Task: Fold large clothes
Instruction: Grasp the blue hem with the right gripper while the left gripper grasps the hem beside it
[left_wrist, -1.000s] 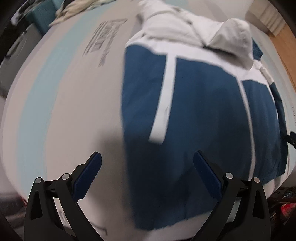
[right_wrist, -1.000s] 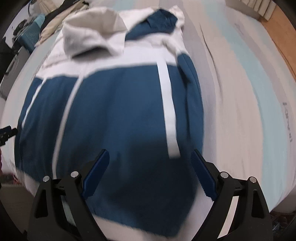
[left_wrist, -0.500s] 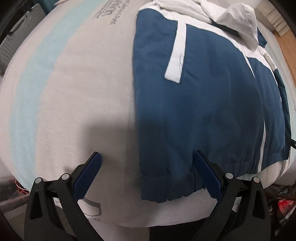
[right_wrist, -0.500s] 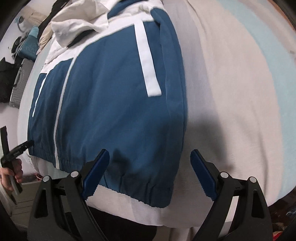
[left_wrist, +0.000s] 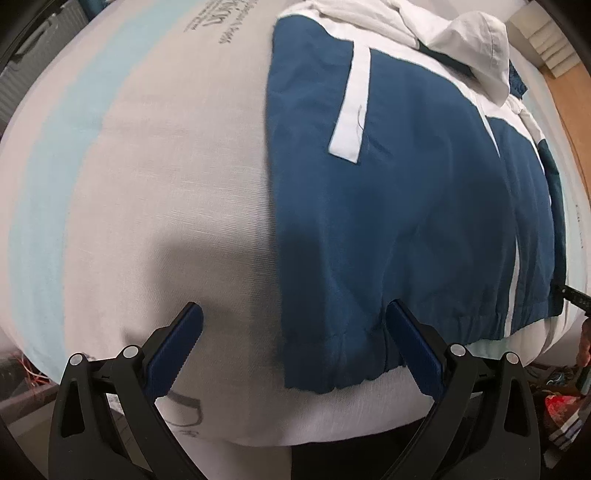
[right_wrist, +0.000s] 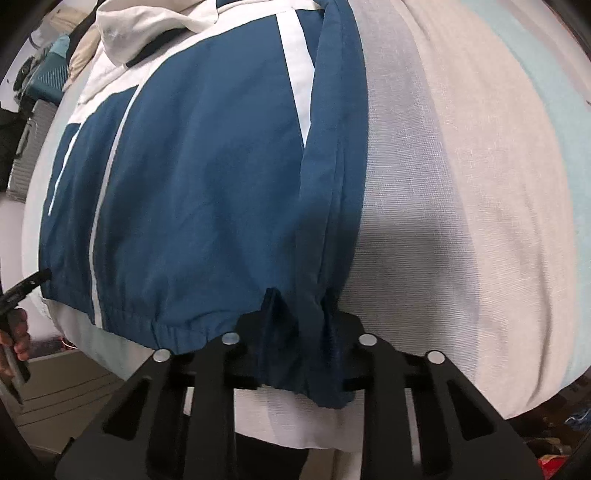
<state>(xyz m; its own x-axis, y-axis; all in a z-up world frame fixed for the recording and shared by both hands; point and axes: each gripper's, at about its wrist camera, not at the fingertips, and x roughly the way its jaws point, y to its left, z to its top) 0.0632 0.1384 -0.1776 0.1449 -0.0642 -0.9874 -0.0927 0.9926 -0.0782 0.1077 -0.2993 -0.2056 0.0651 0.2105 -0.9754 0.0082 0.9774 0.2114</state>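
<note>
Bed (left_wrist: 155, 192) with pale sheet; blue jacket (left_wrist: 406, 206) lies flat, hem toward both grippers. Right gripper (right_wrist: 295, 354) closing on hem corner, cloth bunched between. Left gripper (left_wrist: 295, 343) spread wide, straddling opposite corner.

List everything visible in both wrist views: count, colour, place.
jacket: 1, blue with white stripes and white hood, flat on the mattress, hem at the near edge
mattress: 1, off-white with light blue band and dark print, under the jacket
suitcase: 1, teal, far left beyond the mattress
wooden floor: tan, far right
left gripper: 1, black with blue pads, open astride the hem's left corner
right gripper: 1, black, closing on the bunched hem corner
hand: 1, left edge of the right view, holding the other gripper
</note>
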